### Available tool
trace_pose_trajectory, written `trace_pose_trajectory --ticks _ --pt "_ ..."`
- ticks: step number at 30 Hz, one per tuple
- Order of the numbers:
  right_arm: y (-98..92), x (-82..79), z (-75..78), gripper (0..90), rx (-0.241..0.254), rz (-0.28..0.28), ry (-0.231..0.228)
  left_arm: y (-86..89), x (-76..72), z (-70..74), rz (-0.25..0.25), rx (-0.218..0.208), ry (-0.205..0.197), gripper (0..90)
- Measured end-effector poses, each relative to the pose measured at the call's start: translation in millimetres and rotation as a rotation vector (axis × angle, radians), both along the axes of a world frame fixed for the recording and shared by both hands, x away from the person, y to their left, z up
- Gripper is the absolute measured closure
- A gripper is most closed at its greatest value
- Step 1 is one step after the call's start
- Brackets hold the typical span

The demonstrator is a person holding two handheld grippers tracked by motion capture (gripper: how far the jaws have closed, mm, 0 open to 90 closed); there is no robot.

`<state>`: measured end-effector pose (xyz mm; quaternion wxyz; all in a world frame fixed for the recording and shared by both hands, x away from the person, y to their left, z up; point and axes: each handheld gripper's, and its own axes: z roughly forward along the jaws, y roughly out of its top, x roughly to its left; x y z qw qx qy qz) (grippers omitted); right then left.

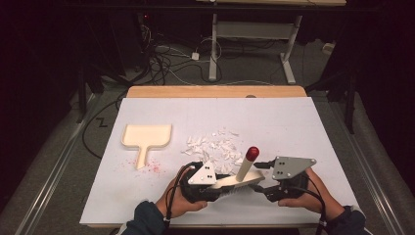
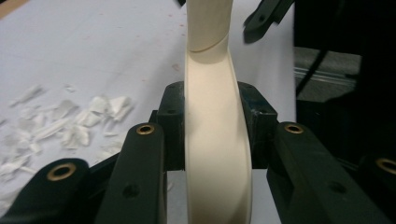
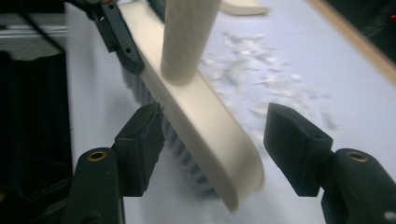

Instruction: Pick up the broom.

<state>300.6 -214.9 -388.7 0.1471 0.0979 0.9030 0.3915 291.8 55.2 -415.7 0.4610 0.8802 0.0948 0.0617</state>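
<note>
A hand brush (image 1: 238, 180) with a cream head, dark bristles and a pale handle ending in a red tip (image 1: 252, 153) is held over the white sheet, near its front edge. My left gripper (image 1: 224, 188) is shut on one end of the brush head (image 2: 215, 154), with its pads pressed on both sides. My right gripper (image 1: 261, 177) stands open around the head's other end (image 3: 210, 135); both pads (image 3: 294, 144) are clear of it. The handle (image 3: 187, 37) rises from the middle of the head. White paper scraps (image 1: 215, 147) lie just beyond the brush.
A cream dustpan (image 1: 147, 136) lies at the left of the white sheet (image 1: 293, 122), its handle toward me, with red specks (image 1: 154, 166) beside it. The wooden table edge (image 1: 215, 91) shows at the back. Cables and desk legs are on the floor beyond.
</note>
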Motion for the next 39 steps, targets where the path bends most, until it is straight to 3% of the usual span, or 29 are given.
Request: trace_pose_trajectory --ticks 1,4,6,9,11,12,15,17,18,19,20,21,22,24,27,28,29,30,34,39 --pt "7.1 -0.1 -6.0 36.7 -0.018 0.028 0.016 -1.5 -2.7 -0.2 -0.042 0.009 0.002 65.0" --pt "16.1 0.2 -14.9 36.5 -0.04 0.078 0.077 -5.0 -5.1 -0.5 -0.08 0.017 0.002 65.0" --pt "20.5 0.5 -19.8 43.5 -0.046 0.124 0.113 -6.1 -5.6 -0.8 -0.105 0.013 0.01 64.9" --pt "23.8 -0.2 -22.7 57.8 -0.019 0.174 0.144 -5.1 -5.3 -0.3 -0.114 0.015 0.008 64.7" --pt "22.8 0.6 -22.6 60.2 0.014 0.181 0.181 -2.5 -4.3 1.0 -0.104 0.0 -0.001 63.5" --pt "22.8 2.6 -23.2 64.1 0.023 0.202 0.174 -2.6 -4.1 1.6 -0.101 0.008 -0.009 60.5" --pt "22.8 -1.6 -23.0 66.5 0.009 0.197 0.185 -1.3 -4.9 3.1 -0.086 0.014 -0.031 53.0" --pt "22.4 -1.0 -20.2 67.7 -0.001 0.203 0.148 7.9 -5.1 7.4 -0.032 0.014 -0.069 44.7" --pt "21.5 0.0 -19.1 67.7 0.006 0.191 0.133 7.9 -5.1 7.4 -0.032 0.014 -0.069 39.9" --pt "18.7 0.6 -17.2 67.7 0.011 0.168 0.133 19.1 -5.2 9.7 0.029 0.029 -0.107 36.8" --pt "18.7 0.6 -17.2 67.7 0.011 0.168 0.133 19.1 -5.2 9.7 0.029 0.029 -0.107 35.1" --pt "11.5 3.6 -12.6 67.7 0.025 0.129 0.124 26.3 -5.4 9.5 0.067 0.027 -0.124 28.5" --pt "8.1 5.3 -10.4 67.7 0.038 0.104 0.112 42.2 -6.7 7.2 0.151 0.033 -0.155 26.3" --pt "1.3 6.5 -6.7 67.7 0.054 0.063 0.129 58.8 -8.6 3.0 0.221 0.028 -0.169 23.6" --pt "-8.4 10.1 -2.8 67.7 0.074 0.007 0.102 81.9 -12.0 -6.7 0.333 0.038 -0.187 21.4" --pt "-12.3 11.0 -1.5 67.7 0.086 -0.028 0.103 87.1 -12.5 -9.7 0.356 0.04 -0.184 21.3" --pt "-12.3 11.0 -1.5 67.7 0.086 -0.028 0.103 87.1 -12.5 -9.7 0.356 0.04 -0.184 20.5" --pt "-17.8 14.4 0.2 67.6 0.095 -0.073 0.092 101.8 -14.2 -18.3 0.413 0.045 -0.184 19.5" --pt "-27.6 20.4 3.3 67.6 0.119 -0.161 0.07 121.9 -16.3 -28.4 0.481 0.06 -0.17 18.8" --pt "-38.2 27.4 3.6 67.7 0.132 -0.245 0.058 138.1 -22.8 -35.6 0.523 0.085 -0.175 17.9"
